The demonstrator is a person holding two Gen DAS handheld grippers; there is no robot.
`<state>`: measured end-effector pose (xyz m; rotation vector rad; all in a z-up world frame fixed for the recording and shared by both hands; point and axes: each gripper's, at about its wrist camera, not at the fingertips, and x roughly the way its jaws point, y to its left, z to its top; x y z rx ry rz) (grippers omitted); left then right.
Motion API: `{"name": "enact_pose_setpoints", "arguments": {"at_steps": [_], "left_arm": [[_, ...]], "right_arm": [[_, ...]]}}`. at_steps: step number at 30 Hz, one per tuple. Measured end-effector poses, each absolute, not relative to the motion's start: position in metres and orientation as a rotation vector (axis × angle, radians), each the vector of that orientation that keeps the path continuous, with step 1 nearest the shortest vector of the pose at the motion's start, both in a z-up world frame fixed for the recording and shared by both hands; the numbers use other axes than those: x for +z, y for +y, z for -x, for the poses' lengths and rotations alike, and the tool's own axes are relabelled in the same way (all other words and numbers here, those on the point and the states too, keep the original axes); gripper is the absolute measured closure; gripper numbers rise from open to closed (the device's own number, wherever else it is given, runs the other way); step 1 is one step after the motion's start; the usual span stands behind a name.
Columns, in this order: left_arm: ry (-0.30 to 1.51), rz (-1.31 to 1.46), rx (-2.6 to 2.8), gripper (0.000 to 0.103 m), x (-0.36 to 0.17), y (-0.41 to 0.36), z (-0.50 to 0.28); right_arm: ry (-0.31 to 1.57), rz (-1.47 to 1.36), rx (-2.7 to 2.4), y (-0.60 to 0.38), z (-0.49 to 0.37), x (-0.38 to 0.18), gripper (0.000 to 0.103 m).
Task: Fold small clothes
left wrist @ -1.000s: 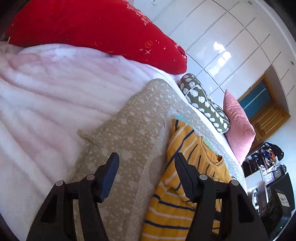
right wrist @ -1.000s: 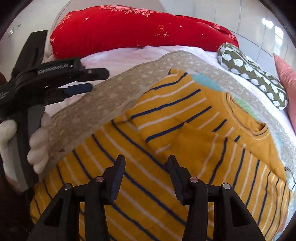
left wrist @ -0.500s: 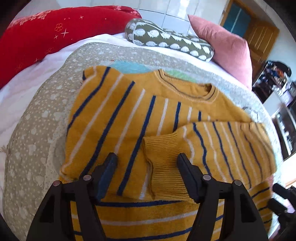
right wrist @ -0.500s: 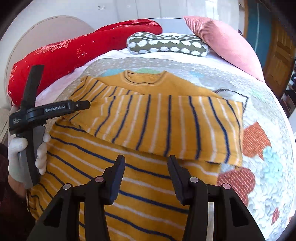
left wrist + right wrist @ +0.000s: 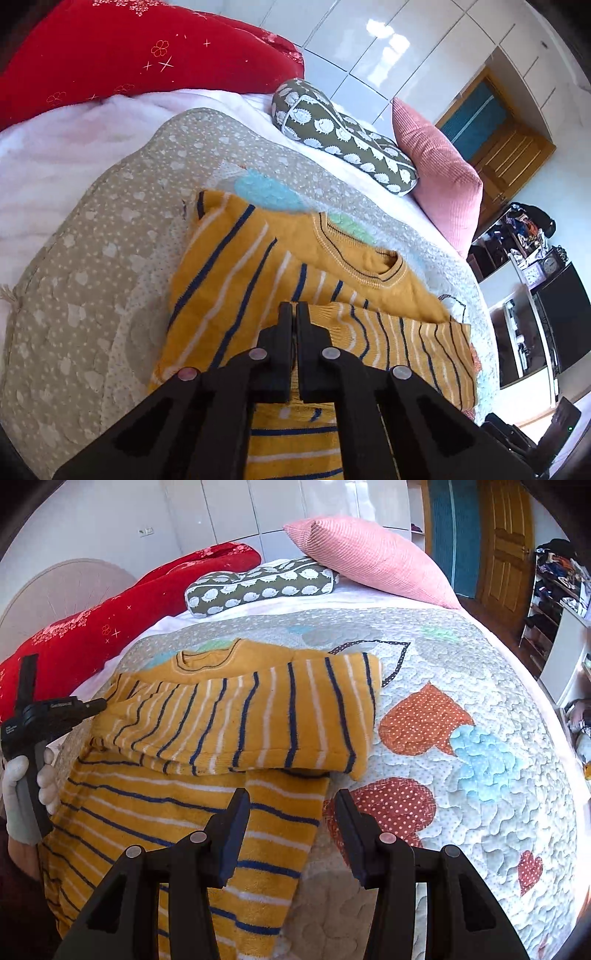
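Change since half a second earlier: left gripper [image 5: 294, 314] had gone from jaws wide apart to jaws pressed together; right gripper [image 5: 291, 812] had stayed open.
Left gripper: fully closed at the cuff end of the folded sleeve [image 5: 388, 339], with yellow knit visible in the slit between the fingers; seen in the right wrist view [image 5: 96, 703], its tip met the left end of that sleeve, which sat slightly raised there.
Left hand: white-gloved hand [image 5: 26, 779] was wrapped round the gripper handle at the left edge of the scene.
Right gripper: jaws stood wide apart with nothing between them; it hovered over the near right edge of the sweater [image 5: 192, 805], the left finger above the striped fabric and the right finger above a red dotted heart [image 5: 391, 808] on the quilt. Contact with the cloth could not be determined.
Sweater: yellow with navy and white stripes, lying flat on the quilt [image 5: 480, 812], collar toward the far side; one sleeve was folded across the chest, running left to right.
Quilt: grey patchwork with heart shapes, spread over the bed.
Far side: red pillow [image 5: 110, 627] at the left, green patterned cushion [image 5: 258, 587] in the middle, pink cushion [image 5: 369, 561] at the right.
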<state>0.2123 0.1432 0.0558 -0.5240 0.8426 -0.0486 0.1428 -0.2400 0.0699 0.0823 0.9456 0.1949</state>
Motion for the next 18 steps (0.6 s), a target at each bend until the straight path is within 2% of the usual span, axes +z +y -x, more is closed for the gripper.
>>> {"name": "enact_pose_setpoints", "arguments": {"at_steps": [2,7,9,11,18], "left_arm": [[0.816,0.464,0.025,0.103,0.06,0.147,-0.21],[0.827,0.589,-0.042,0.102,0.051,0.168,-0.209],[0.824,0.626,-0.017,0.094,0.048,0.179,-0.205],[0.809,0.664,0.01,0.073,0.046,0.193,-0.199],[0.748,0.638,0.212,0.066,0.045,0.236,-0.176]], "right_arm": [[0.944,-0.088,0.186,-0.239,-0.148,0.068,0.052],[0.952,-0.118,0.256,-0.215,-0.163,0.069,0.052],[0.952,-0.123,0.313,-0.191,-0.172,0.073,0.052],[0.955,-0.128,0.394,-0.157,-0.182,0.077,0.052],[0.993,-0.015,0.603,-0.006,-0.215,0.07,0.052]]}}
